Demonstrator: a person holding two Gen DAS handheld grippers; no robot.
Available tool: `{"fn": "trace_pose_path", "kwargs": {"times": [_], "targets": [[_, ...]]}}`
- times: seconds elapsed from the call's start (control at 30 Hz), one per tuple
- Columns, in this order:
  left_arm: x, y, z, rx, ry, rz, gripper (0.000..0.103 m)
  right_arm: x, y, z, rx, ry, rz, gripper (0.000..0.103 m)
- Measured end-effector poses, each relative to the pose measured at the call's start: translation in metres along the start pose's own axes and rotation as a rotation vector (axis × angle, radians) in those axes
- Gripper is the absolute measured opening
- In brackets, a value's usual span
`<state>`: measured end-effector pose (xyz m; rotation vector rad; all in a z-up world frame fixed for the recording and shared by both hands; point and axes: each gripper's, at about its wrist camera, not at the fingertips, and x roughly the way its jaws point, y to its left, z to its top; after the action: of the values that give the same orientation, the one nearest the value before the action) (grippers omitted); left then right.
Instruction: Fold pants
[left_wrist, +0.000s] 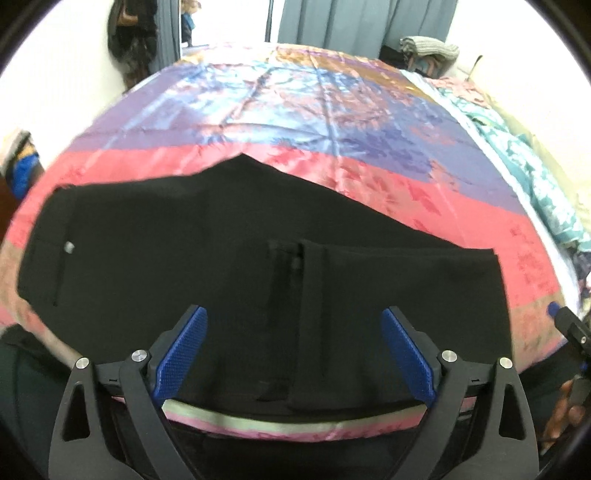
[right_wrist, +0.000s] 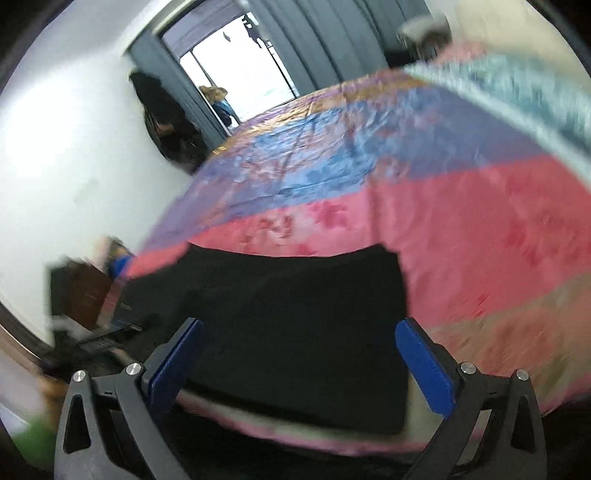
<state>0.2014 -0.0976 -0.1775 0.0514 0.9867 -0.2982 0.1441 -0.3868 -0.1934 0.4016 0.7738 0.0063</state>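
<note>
The pants (left_wrist: 229, 236) are plain black, with a small silvery button near one end. The bedspread (left_wrist: 295, 107) beneath them runs in glossy bands of pink-red, purple, blue and gold, with a darker leaf-like pattern. Both tools carry bright blue textured pads (left_wrist: 181, 354) on black frames, and the curtains (left_wrist: 354, 22) are grey-blue.

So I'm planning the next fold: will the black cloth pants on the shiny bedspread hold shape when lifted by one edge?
Probably not. The black cloth pants lie flat and limp, so they likely sag. The glossy pink-and-blue bedspread may let them slide.
</note>
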Motion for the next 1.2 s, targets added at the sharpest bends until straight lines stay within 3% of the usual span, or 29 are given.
{"fn": "trace_pose_path", "kwargs": {"times": [0.3,0.43,0.57,0.73,0.93,1.03,1.2], "targets": [[0.001,0.009,-0.006,0.027,0.004,0.069,0.096,0.006,0.01,-0.029,-0.145,-0.004,-0.23,0.103],[-0.001,0.016,-0.006,0.02,0.001,0.103,0.096,0.0,0.01,-0.032,-0.176,-0.046,-0.338,0.103],[0.0,0.042,-0.004,-0.041,0.011,0.14,0.097,0.001,0.008,-0.029,-0.177,-0.057,-0.329,0.103],[0.002,0.109,-0.007,-0.238,0.042,0.145,0.097,0.012,0.016,-0.033,-0.211,-0.015,-0.308,0.103],[-0.004,0.141,-0.017,-0.296,0.03,0.173,0.096,0.023,0.024,-0.037,-0.261,0.005,-0.319,0.103],[-0.012,0.132,-0.015,-0.274,-0.005,0.117,0.096,0.031,0.02,-0.039,-0.26,0.045,-0.336,0.103],[-0.01,0.083,-0.006,-0.096,-0.02,0.085,0.097,0.057,0.009,-0.05,-0.254,0.2,-0.351,0.103]]}}
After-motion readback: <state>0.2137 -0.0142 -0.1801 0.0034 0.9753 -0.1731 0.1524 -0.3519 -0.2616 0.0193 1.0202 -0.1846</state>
